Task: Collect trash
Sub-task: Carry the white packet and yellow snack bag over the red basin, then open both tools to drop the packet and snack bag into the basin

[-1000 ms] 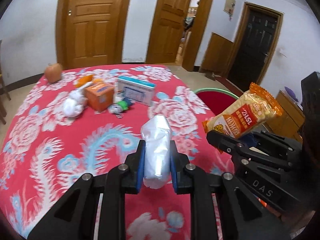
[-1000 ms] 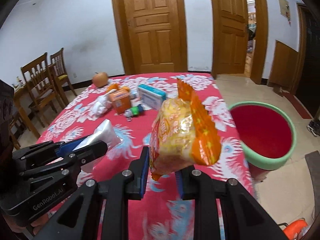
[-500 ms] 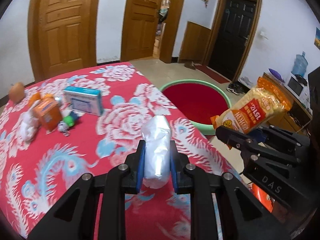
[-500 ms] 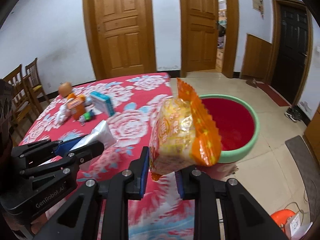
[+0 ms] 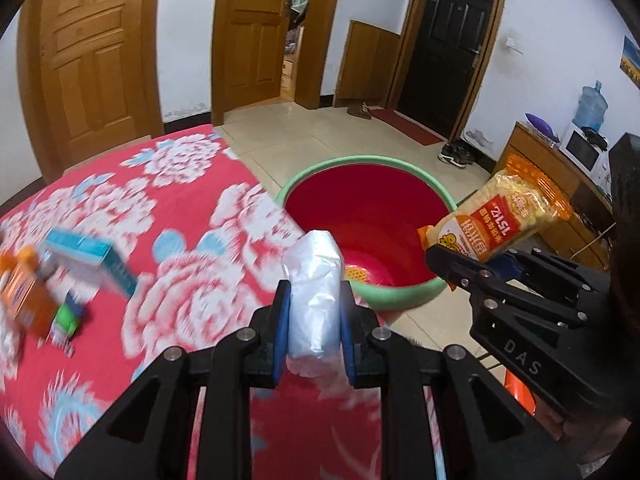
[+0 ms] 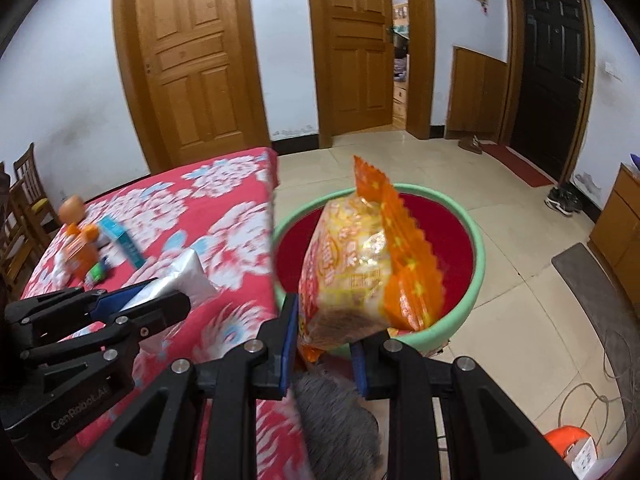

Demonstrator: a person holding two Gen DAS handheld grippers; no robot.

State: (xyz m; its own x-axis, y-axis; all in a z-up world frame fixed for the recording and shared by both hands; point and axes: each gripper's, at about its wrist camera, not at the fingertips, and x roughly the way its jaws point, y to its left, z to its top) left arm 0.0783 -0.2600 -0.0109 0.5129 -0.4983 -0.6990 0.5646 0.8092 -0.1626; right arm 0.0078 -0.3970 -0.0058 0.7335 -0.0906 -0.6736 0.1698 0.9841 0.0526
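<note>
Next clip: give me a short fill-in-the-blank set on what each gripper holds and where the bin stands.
1. The left gripper is shut on a crumpled ____ plastic bag.
2. The right gripper is shut on an orange-and-yellow ____ packet.
3. The bin beside the table has a green rim and a ____ inside.

Missing words: white; snack; red

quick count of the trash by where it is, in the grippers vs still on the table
In the grippers: 2: white plastic bag in the left gripper, orange snack bag in the right gripper
Still on the table: at least 4: orange carton, blue box, small green item, white wad; blur may hide more
Total: at least 6
</note>
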